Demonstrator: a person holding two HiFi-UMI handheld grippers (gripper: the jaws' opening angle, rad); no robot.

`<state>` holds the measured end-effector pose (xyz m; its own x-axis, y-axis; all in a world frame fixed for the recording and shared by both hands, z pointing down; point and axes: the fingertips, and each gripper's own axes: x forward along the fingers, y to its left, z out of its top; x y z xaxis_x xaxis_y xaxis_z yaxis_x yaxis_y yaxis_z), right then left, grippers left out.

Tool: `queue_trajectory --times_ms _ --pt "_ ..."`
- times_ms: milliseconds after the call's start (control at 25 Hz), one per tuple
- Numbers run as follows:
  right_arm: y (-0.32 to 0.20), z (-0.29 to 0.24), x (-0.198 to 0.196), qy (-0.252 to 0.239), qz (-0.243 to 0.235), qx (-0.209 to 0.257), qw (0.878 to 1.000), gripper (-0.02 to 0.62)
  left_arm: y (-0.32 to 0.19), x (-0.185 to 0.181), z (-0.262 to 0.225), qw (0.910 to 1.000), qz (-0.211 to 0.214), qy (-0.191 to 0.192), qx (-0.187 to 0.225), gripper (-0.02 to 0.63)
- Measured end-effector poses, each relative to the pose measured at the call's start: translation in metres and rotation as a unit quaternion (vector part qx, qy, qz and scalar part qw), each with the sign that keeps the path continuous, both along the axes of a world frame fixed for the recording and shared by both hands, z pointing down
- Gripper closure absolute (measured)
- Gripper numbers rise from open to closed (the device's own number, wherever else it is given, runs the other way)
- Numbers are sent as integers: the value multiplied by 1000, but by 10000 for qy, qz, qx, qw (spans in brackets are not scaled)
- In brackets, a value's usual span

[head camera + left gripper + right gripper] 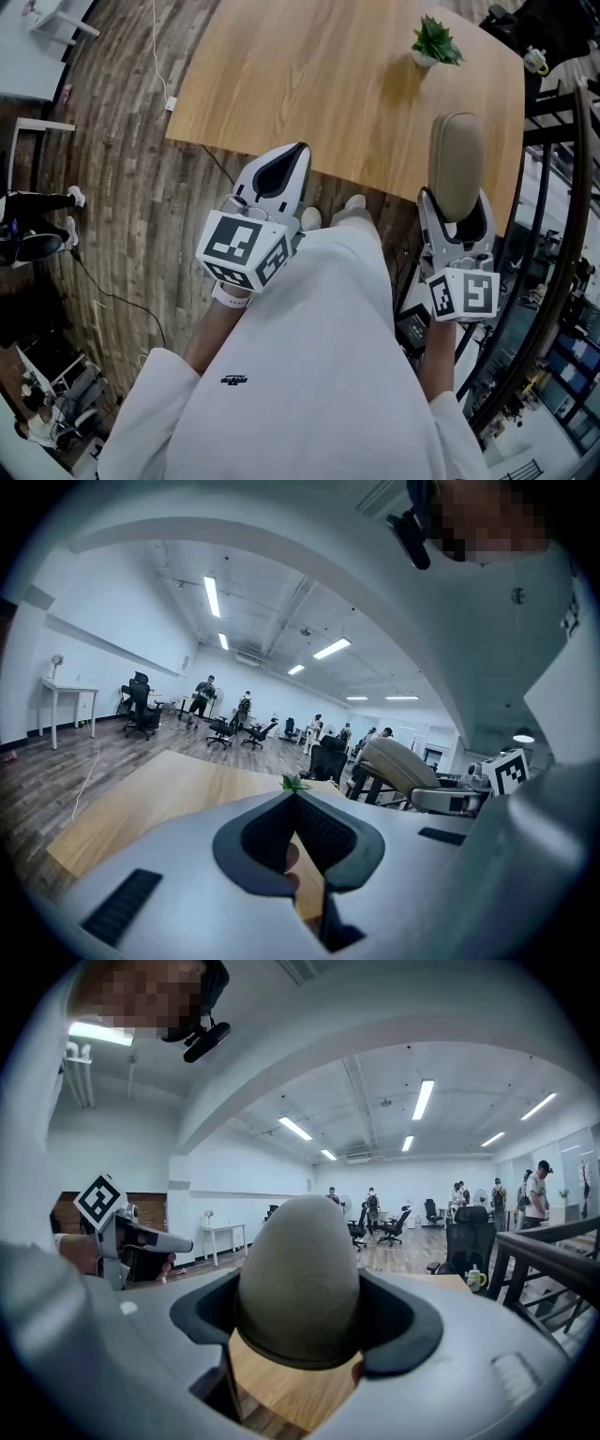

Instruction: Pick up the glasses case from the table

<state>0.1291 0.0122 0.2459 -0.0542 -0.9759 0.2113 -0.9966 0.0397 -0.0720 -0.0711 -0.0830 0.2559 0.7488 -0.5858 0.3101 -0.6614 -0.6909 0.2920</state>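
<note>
So the pick looks basically done here. The right hand-held gripper is clamped on the glasses case, gripping its lower end, with the rounded tan top poking up and out past the jaws. In the right gripper view the case fills the gap between the jaws, and you can see bare wood of the table underneath it. My read is that it's lifted clear, not resting, though I can't be totally sure from these angles.

The left hand-held gripper isn't doing anything. Its jaws are pinched together with nothing between them, and it hangs just off the near edge of the table, in front of the person's body.

If anything's left, I'd guess it's just keeping the grip firm and holding the case up steady. It's a smooth, rounded shell held by one end, so a loose squeeze could let it tip or slide.

Room-wise it's easy. The case is over the near right part of the table, close to the edge. The only other thing on top is a little potted plant, well apart toward the far side. The one thing to watch is the dark railing running close on the right.
</note>
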Motion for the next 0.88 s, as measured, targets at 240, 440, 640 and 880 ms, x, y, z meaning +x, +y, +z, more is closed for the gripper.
queue_trajectory --times_ms 240,440,640,880 --pt "4 -4 -4 27 70 108 9999 218 8 0 -3 9999 73 64 35 604" --pt "10 0 -4 12 130 72 9999 218 15 3 2 9999 140 21 -13 604" --pt "15 3 -4 -20 148 60 9999 218 19 3 6 9999 130 -6 -30 604" --pt "14 8 -5 -82 149 28 9999 218 25 8 12 9998 196 -44 -96 604"
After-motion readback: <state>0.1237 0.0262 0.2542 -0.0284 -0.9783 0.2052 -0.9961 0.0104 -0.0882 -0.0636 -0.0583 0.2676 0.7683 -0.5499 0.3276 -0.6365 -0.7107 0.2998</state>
